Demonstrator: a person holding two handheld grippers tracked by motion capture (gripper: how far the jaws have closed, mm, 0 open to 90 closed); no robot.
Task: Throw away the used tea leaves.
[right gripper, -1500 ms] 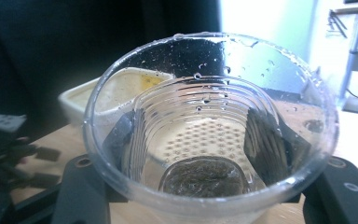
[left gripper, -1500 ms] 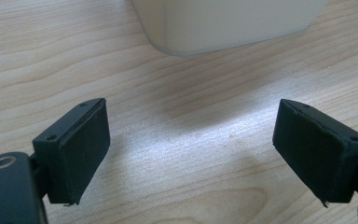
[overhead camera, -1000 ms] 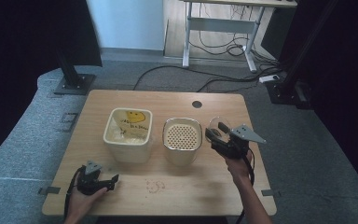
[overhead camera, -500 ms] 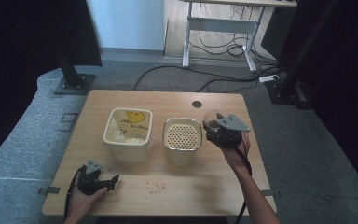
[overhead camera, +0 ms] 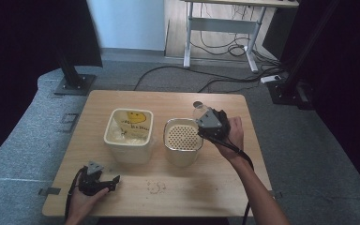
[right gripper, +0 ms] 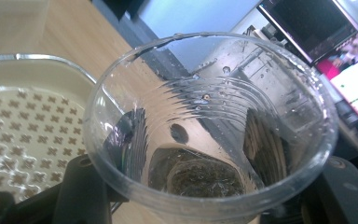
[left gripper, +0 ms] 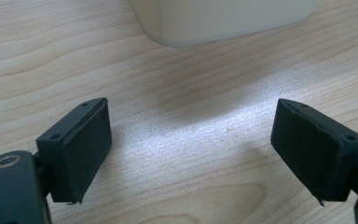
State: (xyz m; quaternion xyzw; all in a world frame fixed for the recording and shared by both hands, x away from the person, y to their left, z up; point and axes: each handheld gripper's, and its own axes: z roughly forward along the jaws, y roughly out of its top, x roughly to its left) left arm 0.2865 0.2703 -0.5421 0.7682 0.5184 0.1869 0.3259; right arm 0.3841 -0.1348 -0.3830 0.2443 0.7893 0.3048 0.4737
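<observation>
Movement belongs to the right tongs [overhead camera: 205, 123]: since a second ago they have swung from the tabletop's [overhead camera: 168, 101] right edge to the strainer pot's [overhead camera: 183, 139] two-o'clock rim, clamped on a clear cup [right gripper: 209, 126] holding a dark clump, probably for tipping. Left tongs [overhead camera: 108, 182] rest open at seven o'clock.

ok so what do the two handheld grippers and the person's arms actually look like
Both are black. The left gripper and the right gripper each carry a grey three-cornered plate on top and trail a black cable. In the left gripper view the pads are flat, matte black rectangles on black holders, with a metal-ringed screw hole at one base. Both forearms are bare, with no sleeves in view.
</observation>
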